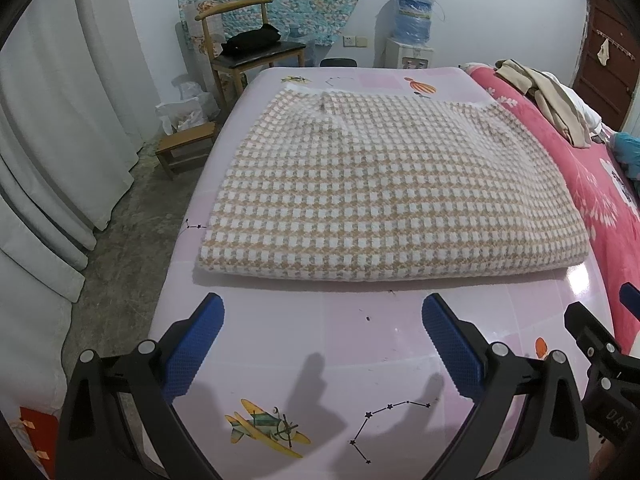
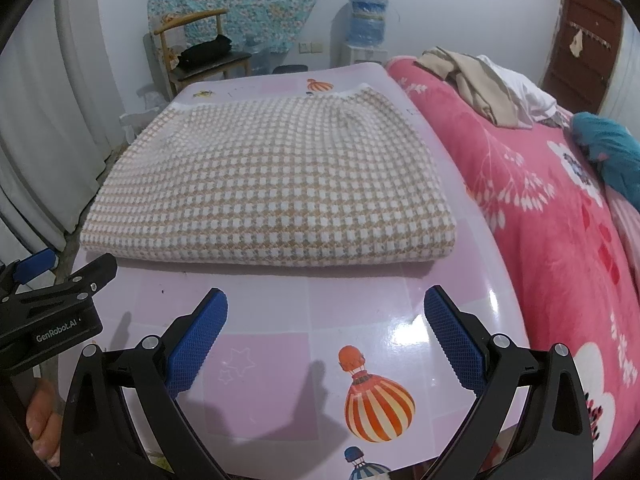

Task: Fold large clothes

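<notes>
A folded checked garment (image 1: 384,196) lies on the pink table (image 1: 360,360).

The layers under the folded checked garment (image 1: 384,184) are hidden — only its top shows. Beside the left gripper (image 1: 322,344), the right gripper (image 1: 600,344) is cut off by the picture's edge. Far past the tongs, the black thing on the chair (image 1: 252,40) is too small to tell. A hand (image 2: 40,420) is half hidden — just fingers show.

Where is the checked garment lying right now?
The checked garment lies folded on the pink table, ahead of both open grippers, with the red bedspread to its right.
</notes>
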A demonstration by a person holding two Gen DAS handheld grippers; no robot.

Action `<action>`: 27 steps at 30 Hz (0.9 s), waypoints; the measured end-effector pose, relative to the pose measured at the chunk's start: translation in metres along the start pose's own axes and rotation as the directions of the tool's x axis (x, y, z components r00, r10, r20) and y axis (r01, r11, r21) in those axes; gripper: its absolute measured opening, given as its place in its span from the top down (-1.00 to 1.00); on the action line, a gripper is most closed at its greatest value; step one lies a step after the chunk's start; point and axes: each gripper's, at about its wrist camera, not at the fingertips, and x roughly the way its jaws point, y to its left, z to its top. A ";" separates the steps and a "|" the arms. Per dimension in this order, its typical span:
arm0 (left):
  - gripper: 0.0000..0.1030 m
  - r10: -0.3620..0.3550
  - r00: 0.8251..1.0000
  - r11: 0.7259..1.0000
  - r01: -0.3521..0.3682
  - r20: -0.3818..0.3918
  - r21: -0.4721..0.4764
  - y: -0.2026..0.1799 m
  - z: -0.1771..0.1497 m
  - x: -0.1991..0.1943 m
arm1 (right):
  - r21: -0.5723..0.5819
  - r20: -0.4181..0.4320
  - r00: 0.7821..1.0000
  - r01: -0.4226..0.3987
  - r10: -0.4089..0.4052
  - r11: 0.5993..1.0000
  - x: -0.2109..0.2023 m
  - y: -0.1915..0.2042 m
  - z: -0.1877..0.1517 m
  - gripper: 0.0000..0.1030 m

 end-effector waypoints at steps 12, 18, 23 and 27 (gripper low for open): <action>-0.89 -0.001 1.000 1.000 0.001 0.000 0.000 -0.002 -0.001 0.000 | 0.000 -0.001 1.000 0.000 0.000 1.000 0.000 0.000 0.001 -0.84; -0.89 -0.002 1.000 1.000 0.002 0.002 0.002 -0.002 0.000 -0.002 | 0.000 0.000 1.000 0.002 -0.002 1.000 0.000 0.000 0.001 -0.84; -0.89 -0.002 1.000 1.000 0.002 0.002 0.002 -0.002 0.000 -0.002 | -0.001 0.002 1.000 0.001 -0.001 1.000 -0.001 0.000 0.001 -0.84; -0.89 -0.002 1.000 1.000 0.002 0.002 0.001 -0.003 0.000 -0.003 | -0.001 0.003 1.000 0.001 -0.001 1.000 -0.001 -0.001 0.001 -0.84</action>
